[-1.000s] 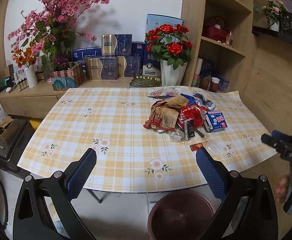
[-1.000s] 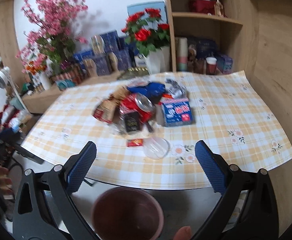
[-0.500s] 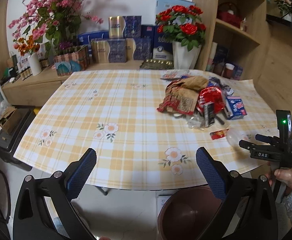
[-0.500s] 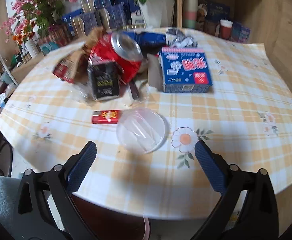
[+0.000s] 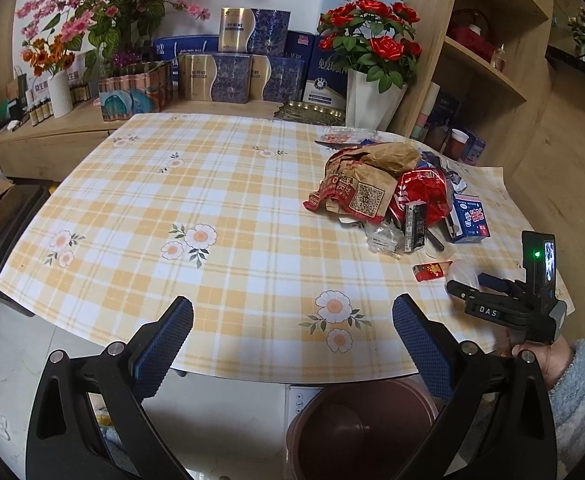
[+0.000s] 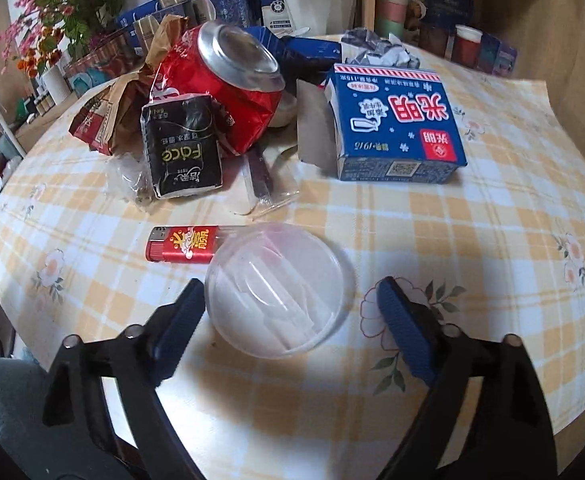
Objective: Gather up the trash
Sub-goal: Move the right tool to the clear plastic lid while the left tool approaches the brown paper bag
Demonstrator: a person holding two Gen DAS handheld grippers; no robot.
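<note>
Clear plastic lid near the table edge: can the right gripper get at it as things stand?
Probably yes. The right gripper is closing with the clear lid already between its fingers, nothing lying on top. The red lighter touches the lid's far left rim but sits outside the fingers.

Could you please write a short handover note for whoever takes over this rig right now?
Right gripper: jaws closing around the clear plastic lid near the table edge; pads not yet pressing on it.
Left gripper: open, empty, above the near table edge.
Trash bin: on the floor below the table edge; nothing visible in the part that shows.
Still on the table: red lighter, black tissue pack, crushed red can, blue milk carton, brown paper bag.
Done: nothing visibly binned. Left: grip the lid, drop it in, then the rest.
</note>
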